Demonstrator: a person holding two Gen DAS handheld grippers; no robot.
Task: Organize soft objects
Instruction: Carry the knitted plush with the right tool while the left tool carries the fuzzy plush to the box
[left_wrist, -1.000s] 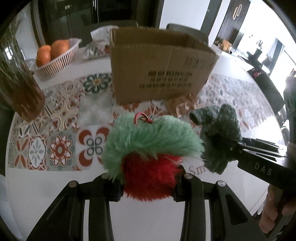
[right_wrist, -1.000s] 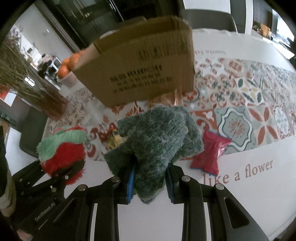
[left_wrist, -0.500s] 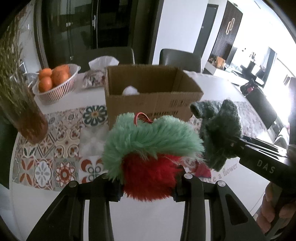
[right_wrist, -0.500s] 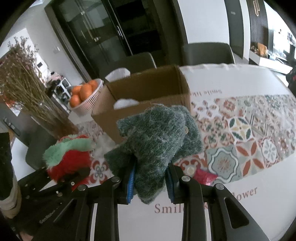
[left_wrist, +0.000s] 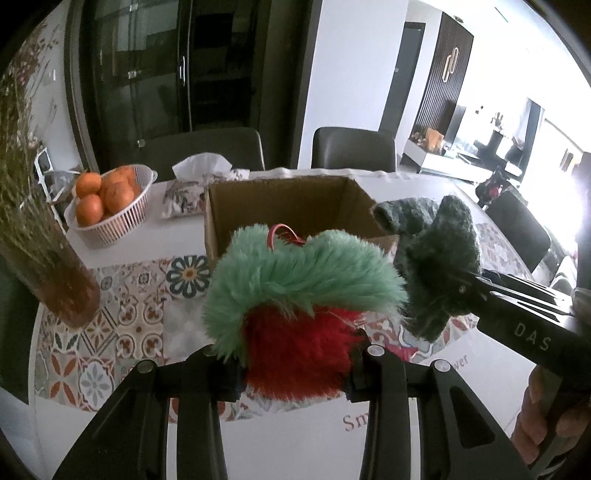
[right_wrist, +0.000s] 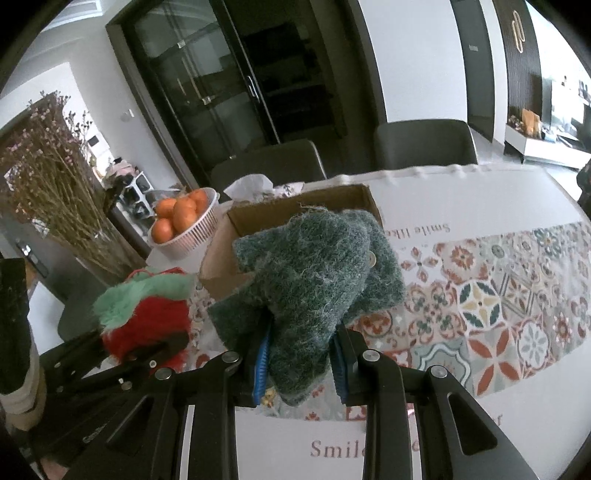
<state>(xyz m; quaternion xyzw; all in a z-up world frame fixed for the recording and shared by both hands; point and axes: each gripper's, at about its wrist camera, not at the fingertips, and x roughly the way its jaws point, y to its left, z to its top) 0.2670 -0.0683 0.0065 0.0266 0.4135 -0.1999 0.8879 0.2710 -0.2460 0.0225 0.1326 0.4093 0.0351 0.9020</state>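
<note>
My left gripper (left_wrist: 295, 373) is shut on a fluffy red and mint-green plush strawberry (left_wrist: 299, 295), held in the air in front of an open cardboard box (left_wrist: 258, 206). My right gripper (right_wrist: 299, 365) is shut on a dark green knitted glove (right_wrist: 314, 273), held up just right of the plush, also in front of the box (right_wrist: 295, 206). In the left wrist view the glove (left_wrist: 439, 258) and right gripper show at right. In the right wrist view the plush (right_wrist: 147, 310) and left gripper show at lower left.
The table has a white cloth with a patterned tile runner (right_wrist: 498, 295). A white basket of oranges (left_wrist: 110, 203), a tissue pack (left_wrist: 192, 188) and a glass vase of dried flowers (left_wrist: 40, 251) stand left of the box. Dark chairs (left_wrist: 351, 147) stand behind the table.
Both grippers have risen with their soft objects, so the view now looks down into the open box from higher up. Both grips are unchanged.
</note>
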